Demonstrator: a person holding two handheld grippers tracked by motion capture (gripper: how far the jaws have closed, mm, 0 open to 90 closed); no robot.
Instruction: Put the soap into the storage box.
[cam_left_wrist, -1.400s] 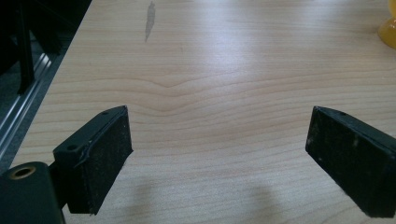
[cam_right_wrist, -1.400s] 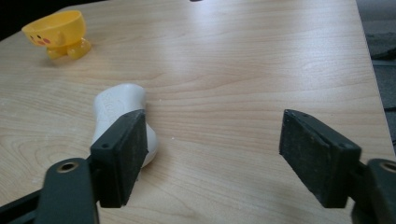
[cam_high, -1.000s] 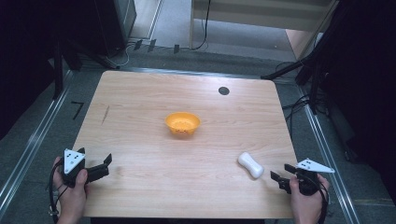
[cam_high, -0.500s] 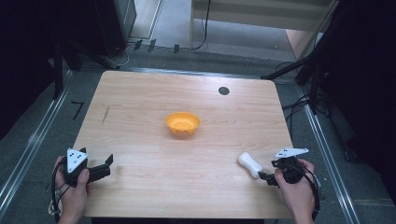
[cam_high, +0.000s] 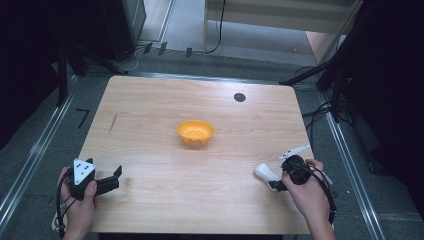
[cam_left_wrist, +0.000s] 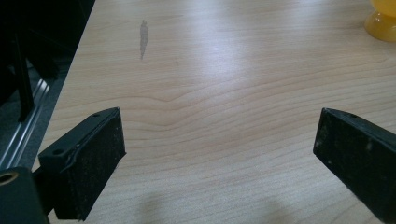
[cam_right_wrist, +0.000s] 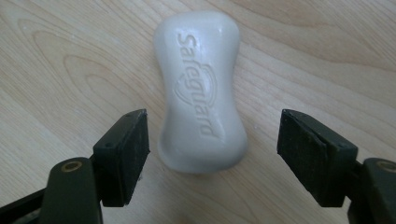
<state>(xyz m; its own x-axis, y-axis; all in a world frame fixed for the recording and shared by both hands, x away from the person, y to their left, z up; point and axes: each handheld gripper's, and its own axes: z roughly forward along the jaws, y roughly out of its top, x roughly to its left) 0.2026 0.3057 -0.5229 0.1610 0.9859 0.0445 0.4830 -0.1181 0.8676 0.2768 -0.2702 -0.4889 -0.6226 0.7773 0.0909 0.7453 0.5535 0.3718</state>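
Right gripper (cam_right_wrist: 212, 154) spread wide astride the soap bar (cam_right_wrist: 201, 88), seemingly lined up to pinch; left gripper (cam_left_wrist: 219, 163) wide, idle

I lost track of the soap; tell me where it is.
In the high view the white soap bar lies on the table's right front, between the open right gripper's jaws, well right of the orange bowl.

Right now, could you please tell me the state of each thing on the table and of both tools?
Soap bar: lying flat, logo up, ungripped between the right tool's jaws.
Orange bowl: upright, looks empty.
Left tool: open, over bare wood.
Right tool: open, straddling the soap's near end.
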